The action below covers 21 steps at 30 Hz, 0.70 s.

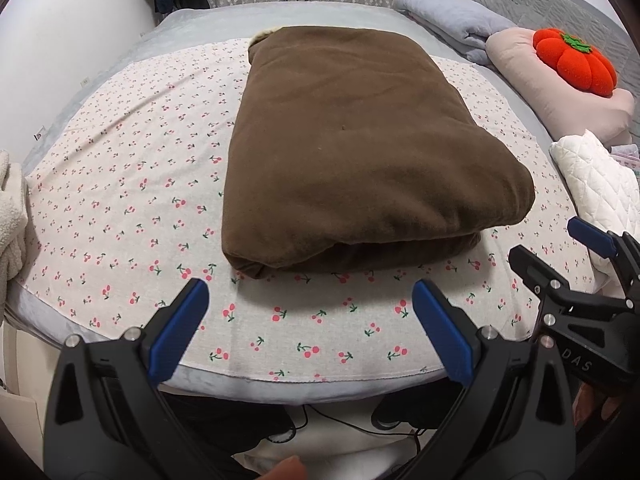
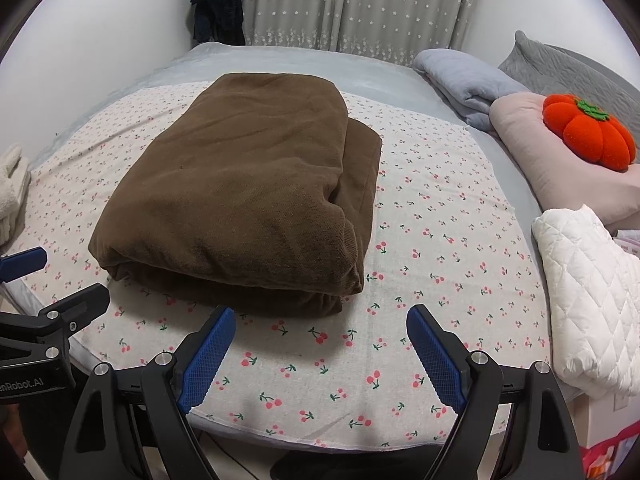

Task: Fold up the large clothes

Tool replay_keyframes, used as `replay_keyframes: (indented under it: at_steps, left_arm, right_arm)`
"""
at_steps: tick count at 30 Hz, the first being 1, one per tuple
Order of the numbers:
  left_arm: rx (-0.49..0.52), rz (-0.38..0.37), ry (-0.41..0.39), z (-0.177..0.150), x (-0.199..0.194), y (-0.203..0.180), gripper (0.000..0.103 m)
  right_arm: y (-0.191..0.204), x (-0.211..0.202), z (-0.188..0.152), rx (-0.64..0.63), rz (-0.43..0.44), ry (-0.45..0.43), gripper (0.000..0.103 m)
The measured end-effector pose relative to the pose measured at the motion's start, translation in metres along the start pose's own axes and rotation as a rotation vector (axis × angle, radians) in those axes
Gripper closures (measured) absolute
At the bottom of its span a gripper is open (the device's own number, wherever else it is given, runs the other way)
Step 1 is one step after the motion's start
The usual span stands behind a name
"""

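Lying folded on the cherry-print sheet (image 2: pixel 440 240): brown garment (image 2: pixel 240 200), nothing contained.

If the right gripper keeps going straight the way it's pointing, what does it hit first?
Probably the cherry-print sheet just short of the folded brown garment. The right gripper has open jaws with nothing between them; depth is unclear.

A bed (image 2: pixel 280 56) with a grey sheet carries a cherry-print cloth (image 2: pixel 420 240) spread flat over its near part. A folded brown garment (image 2: pixel 240 200) lies on the middle of that cloth. To the garment's right lie a white quilted item (image 2: pixel 592 300), a pink pillow (image 2: pixel 528 152) and a bunched grey blanket (image 2: pixel 468 80); to its left, a cream fleece item (image 2: pixel 12 184).
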<state>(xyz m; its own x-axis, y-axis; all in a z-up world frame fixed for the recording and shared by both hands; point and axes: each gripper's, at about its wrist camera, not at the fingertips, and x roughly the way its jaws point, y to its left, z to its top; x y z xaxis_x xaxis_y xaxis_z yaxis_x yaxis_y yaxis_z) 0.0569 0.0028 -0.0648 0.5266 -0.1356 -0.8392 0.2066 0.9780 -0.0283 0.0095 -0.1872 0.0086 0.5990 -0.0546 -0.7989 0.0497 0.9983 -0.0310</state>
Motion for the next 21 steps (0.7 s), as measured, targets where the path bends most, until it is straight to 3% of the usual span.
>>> replay_keyframes:
  at_steps: [21]
  left_arm:
    - [-0.056,-0.026,0.019,0.008,0.011,0.017,0.002]
  right_arm:
    - [0.003,0.008,0.009,-0.001,0.011,-0.002,0.014]
